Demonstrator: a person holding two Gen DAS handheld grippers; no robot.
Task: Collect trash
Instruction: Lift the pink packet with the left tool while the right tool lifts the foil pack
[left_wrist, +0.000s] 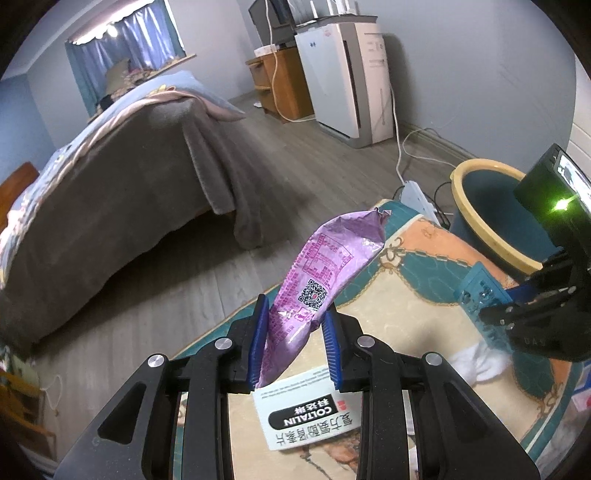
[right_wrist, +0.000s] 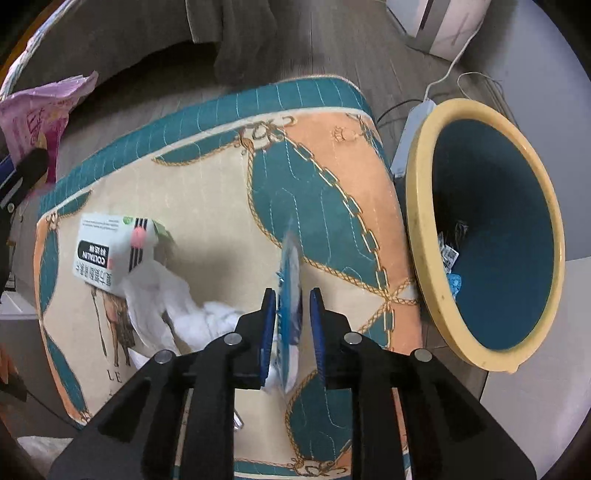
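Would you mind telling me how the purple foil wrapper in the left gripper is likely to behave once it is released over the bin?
The purple foil wrapper curves and droops above the left gripper, so it is probably floppy. It looks flat and empty, likely very light, and may flutter past the bin. Its glossy film could slip.

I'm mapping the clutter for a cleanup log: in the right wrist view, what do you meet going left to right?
Pink wrapper → white medicine box → crumpled white tissue → blue packet between the right tongs → yellow-rimmed bin.
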